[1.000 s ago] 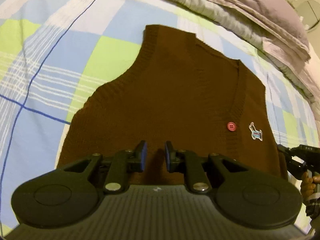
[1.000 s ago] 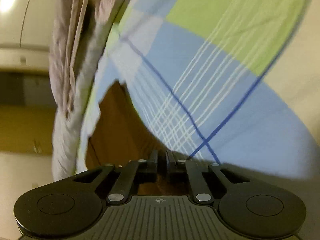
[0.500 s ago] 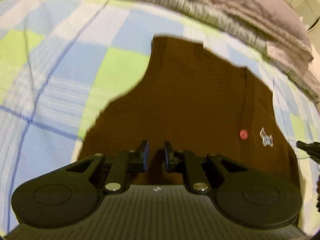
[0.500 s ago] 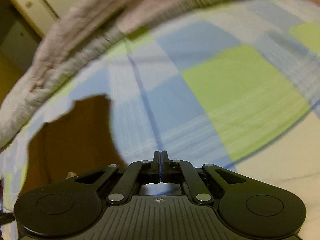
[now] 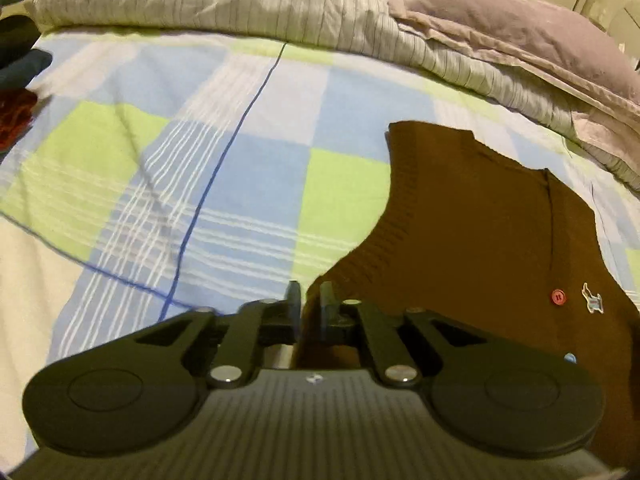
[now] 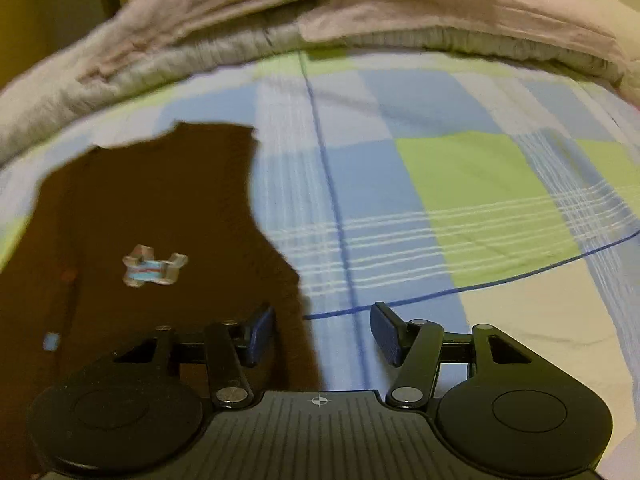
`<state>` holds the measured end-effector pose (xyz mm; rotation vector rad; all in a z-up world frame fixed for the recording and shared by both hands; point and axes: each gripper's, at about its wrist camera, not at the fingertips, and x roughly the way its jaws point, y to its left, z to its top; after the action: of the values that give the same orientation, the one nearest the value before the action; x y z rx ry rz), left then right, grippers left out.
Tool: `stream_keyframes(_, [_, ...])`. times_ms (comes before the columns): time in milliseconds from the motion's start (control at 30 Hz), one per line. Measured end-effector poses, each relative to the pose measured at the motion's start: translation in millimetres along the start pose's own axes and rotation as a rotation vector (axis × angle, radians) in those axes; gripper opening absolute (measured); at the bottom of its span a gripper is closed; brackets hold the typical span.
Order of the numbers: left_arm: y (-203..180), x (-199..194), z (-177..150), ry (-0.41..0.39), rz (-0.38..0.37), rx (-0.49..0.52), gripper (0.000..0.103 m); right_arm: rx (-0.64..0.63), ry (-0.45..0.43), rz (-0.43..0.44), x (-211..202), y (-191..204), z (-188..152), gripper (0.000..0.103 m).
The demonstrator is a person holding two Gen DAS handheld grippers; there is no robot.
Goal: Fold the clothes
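A brown knitted vest (image 5: 472, 240) lies flat on the checked bedsheet (image 5: 200, 152), with a red button (image 5: 558, 297) and a small dog patch (image 5: 592, 299) on its front. My left gripper (image 5: 310, 305) hovers at the vest's left side edge. Its jaws stand a narrow gap apart and brown fabric shows in that gap. In the right wrist view the vest (image 6: 160, 208) fills the left side, dog patch (image 6: 154, 270) facing up. My right gripper (image 6: 322, 326) is wide open over the vest's right side edge, with its left finger above the fabric and its right finger above the sheet.
A striped grey duvet (image 5: 260, 4) and a mauve pillow (image 5: 512, 24) are heaped along the far side of the bed. Dark clothes (image 5: 20, 40) and a red item (image 5: 12, 120) lie at the far left. Bare sheet (image 6: 480, 200) stretches right of the vest.
My left gripper slid left from the vest's lower middle to its side edge, and its gap narrowed. My right gripper swung round to face the vest and went from shut to wide open.
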<state>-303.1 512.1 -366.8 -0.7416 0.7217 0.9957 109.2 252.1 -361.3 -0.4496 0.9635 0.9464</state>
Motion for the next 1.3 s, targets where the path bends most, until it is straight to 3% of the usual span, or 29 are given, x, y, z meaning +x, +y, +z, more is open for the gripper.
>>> stream_keyframes(67, [11, 0, -2, 0.026, -0.028, -0.098, 0.026, 0.019, 0.002, 0.004, -6, 4, -4, 0.057])
stream_keyframes(167, [30, 8, -6, 0.082, -0.129, -0.276, 0.032, 0.072, 0.012, 0.010, -12, 5, -12, 0.058])
stream_keyframes(233, [37, 20, -5, 0.090, -0.220, -0.362, 0.023, 0.204, 0.036, 0.045, -6, -12, -24, 0.057])
stream_keyframes(267, [40, 24, -4, 0.082, -0.249, -0.384, 0.004, 0.260, 0.025, 0.068, -4, -20, -30, 0.057])
stream_keyframes(300, [43, 25, -2, 0.068, -0.264, -0.389, 0.003, 0.296, 0.002, 0.086, -6, -26, -34, 0.057])
stream_keyframes(367, [39, 20, 1, -0.005, -0.239, -0.280, 0.003, 0.300, 0.009, 0.079, -7, -26, -31, 0.057])
stream_keyframes(500, [13, 21, -9, -0.023, -0.114, 0.129, 0.009, 0.215, 0.051, 0.013, -5, -13, -21, 0.057])
stream_keyframes(567, [-2, 15, -6, -0.050, -0.030, 0.235, 0.018, 0.159, 0.034, -0.052, -12, -1, -19, 0.058])
stream_keyframes(633, [-14, 4, -4, -0.113, 0.078, 0.303, 0.019, 0.123, -0.035, -0.067, -26, 9, -19, 0.058])
stream_keyframes(700, [-19, -11, -2, -0.173, 0.117, 0.294, 0.016, 0.098, -0.070, -0.051, -35, 19, -23, 0.058])
stream_keyframes(733, [-19, -16, -3, -0.168, 0.087, 0.274, 0.017, 0.084, -0.069, -0.037, -37, 24, -27, 0.058])
stream_keyframes(867, [-28, -29, -32, -0.026, -0.137, 0.246, 0.017, 0.015, -0.008, -0.038, -39, 45, -56, 0.057])
stream_keyframes(933, [-32, -34, -63, 0.063, -0.165, 0.297, 0.017, -0.005, 0.032, -0.055, -44, 52, -77, 0.057])
stream_keyframes(1033, [-24, -56, -101, 0.094, -0.131, 0.302, 0.017, -0.031, 0.072, -0.079, -62, 59, -100, 0.057])
stream_keyframes(1133, [-21, -79, -115, 0.132, -0.140, 0.252, 0.015, -0.057, 0.112, -0.104, -80, 67, -122, 0.057])
stream_keyframes(1200, [-20, -88, -123, 0.125, -0.159, 0.218, 0.016, -0.078, 0.065, -0.071, -92, 72, -126, 0.057])
stream_keyframes(1300, [-21, -93, -145, 0.126, -0.114, 0.230, 0.016, -0.129, 0.098, -0.054, -80, 77, -140, 0.057])
